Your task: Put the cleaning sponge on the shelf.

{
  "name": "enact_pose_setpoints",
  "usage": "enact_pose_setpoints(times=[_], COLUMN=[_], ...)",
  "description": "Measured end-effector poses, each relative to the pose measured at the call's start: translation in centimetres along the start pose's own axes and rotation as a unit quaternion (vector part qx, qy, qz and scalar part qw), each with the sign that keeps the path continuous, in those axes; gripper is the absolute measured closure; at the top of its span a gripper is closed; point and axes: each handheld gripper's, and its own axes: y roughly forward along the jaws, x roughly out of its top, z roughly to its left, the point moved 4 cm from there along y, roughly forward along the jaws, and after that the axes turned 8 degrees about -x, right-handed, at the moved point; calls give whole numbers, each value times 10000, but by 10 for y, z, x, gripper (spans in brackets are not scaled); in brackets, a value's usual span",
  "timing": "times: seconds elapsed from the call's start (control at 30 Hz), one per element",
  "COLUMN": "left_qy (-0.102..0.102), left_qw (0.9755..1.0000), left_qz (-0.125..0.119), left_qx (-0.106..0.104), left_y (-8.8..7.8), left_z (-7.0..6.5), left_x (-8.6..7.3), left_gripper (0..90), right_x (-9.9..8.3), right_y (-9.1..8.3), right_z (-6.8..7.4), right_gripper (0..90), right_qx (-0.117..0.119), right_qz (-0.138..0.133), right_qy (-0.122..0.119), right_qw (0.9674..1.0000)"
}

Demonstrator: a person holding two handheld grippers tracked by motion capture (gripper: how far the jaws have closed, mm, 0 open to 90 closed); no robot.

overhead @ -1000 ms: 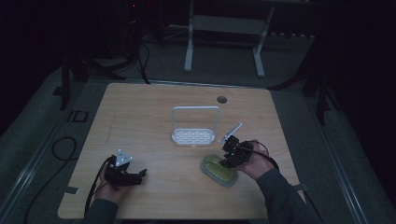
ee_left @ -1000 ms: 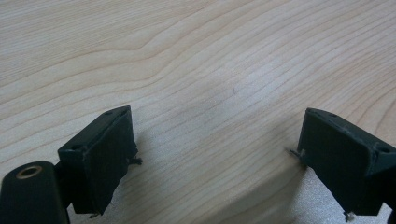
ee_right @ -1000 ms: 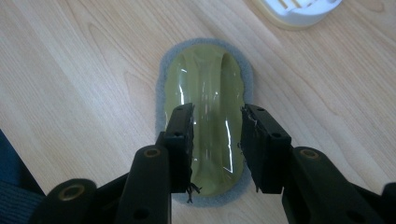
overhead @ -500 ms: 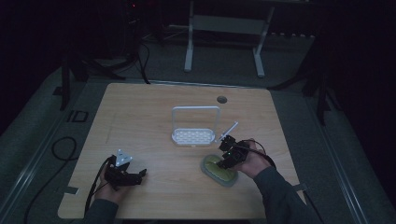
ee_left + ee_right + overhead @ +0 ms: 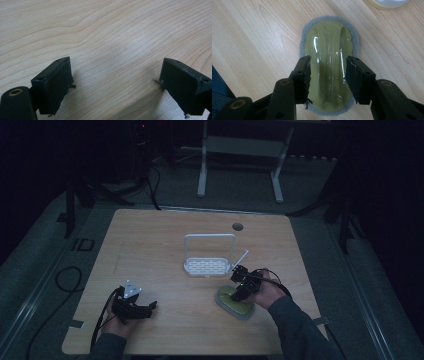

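Right hand-held gripper (image 5: 327,75) just opened wide — jaws straddling the green scrubbing pad (image 5: 328,70) flat on the worktop (image 5: 249,37) directly beneath, pads seemingly not pressing. Next, probably: close and lift — left hand-held gripper (image 5: 117,87) wide, empty.

High view is very dim and murky, the room black around the table (image 5: 150,250). Both gripper views are bright and sharp; glare streaks the scrubber (image 5: 328,72).

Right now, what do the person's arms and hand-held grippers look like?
Both are black. The left hand-held gripper carries a grey three-cornered plate and trails a black cable. The right hand-held gripper has blocky jaws with brass-ringed screw holes. The sleeves are dark grey.
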Motion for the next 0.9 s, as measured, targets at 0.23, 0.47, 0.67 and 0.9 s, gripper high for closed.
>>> enact_pose_setpoints(times=[0.23, 0.47, 0.67, 0.9], left_qy=[1, 0, 1, 1], left_qw=[10000, 10000, 10000, 10000], left_qz=[-1, 0, 1, 0], left_qx=[-2, 0, 0, 0], left_y=[0, 0, 0, 0], left_z=[0, 0, 0, 0], left_x=[0, 0, 0, 0], left_gripper=[111, 111, 111, 112], right_x=[3, 6, 7, 8], right_y=[4, 5, 7, 10], right_z=[1, 0, 2, 1], right_gripper=[556, 575, 584, 602], right_qx=[13, 14, 38, 15], right_qz=[168, 317, 505, 655], right_qy=[-46, -109, -211, -283], right_qw=[9998, 9994, 9985, 9974])
